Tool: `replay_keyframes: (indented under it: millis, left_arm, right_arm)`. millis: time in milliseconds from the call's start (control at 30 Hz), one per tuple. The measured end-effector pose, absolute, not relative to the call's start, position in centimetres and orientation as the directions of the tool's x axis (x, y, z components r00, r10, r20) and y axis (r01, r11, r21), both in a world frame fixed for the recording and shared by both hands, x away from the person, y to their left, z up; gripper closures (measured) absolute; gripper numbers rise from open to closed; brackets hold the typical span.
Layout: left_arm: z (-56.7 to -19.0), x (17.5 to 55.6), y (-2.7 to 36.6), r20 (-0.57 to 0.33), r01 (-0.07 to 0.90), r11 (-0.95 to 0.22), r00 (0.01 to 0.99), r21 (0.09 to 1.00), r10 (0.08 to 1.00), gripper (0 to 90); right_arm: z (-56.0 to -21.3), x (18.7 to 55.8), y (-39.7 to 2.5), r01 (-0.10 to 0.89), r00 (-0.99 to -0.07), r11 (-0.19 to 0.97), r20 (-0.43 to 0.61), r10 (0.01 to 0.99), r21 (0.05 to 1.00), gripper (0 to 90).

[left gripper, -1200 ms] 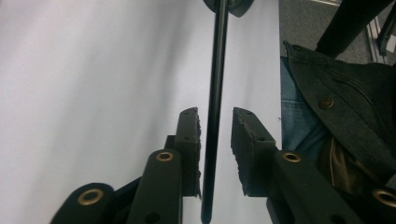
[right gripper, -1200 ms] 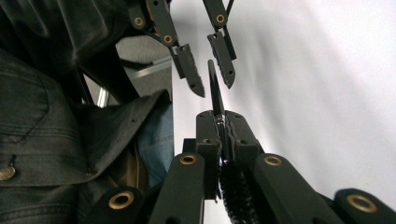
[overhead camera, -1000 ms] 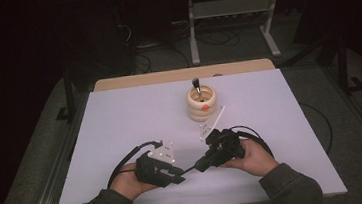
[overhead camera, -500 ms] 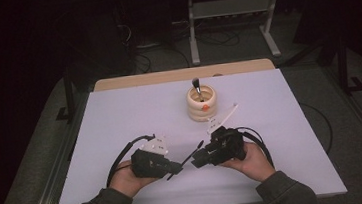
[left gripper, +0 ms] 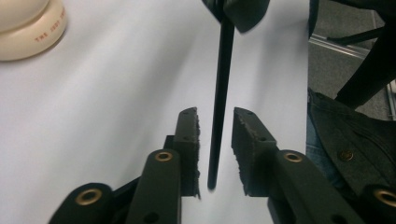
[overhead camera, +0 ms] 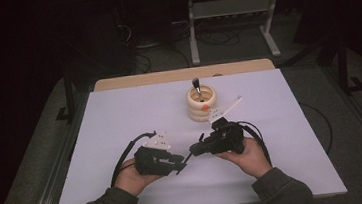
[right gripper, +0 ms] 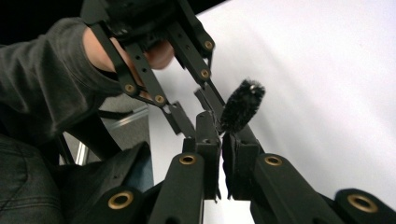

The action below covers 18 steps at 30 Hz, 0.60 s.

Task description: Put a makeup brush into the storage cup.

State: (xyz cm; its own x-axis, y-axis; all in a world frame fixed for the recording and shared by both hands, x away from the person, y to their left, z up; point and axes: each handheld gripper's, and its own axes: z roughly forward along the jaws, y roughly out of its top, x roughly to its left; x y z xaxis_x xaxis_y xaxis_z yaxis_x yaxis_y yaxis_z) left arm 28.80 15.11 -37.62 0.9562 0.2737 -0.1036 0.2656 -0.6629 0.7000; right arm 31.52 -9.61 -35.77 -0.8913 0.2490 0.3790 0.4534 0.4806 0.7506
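- Looking down from the high view, the left claw (overhead camera: pixel 181 164) and right claw (overhead camera: pixel 194 150) meet nose to nose over the white bench (overhead camera: pixel 120 118), near the cream pot (overhead camera: pixel 202 104).
- In the left gripper view, the thin black brush (left gripper: pixel 220 88) runs lengthwise between the released jaws, untouched.
- In the right gripper view, the right claw is clenched on the brush near its fluffy tip.

Black brush (right gripper: pixel 241 105), cream holder (overhead camera: pixel 202 104) (red lettering), pale lilac table (overhead camera: pixel 120 118), black claws.

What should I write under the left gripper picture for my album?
A thin black brush handle hangs between the open left gripper over the white table.
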Motion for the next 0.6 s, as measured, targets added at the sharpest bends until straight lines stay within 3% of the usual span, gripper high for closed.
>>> replay_keyframes:
  millis: [600]
  left_arm:
    - [-38.4,28.2,16.8,-0.071,0.29,-0.63,0.934,0.721,0.349,56.2]
  right_arm:
    - [-34.9,32.8,-11.1,0.488,-0.871,0.524,0.352,0.343,0.698,84.4]
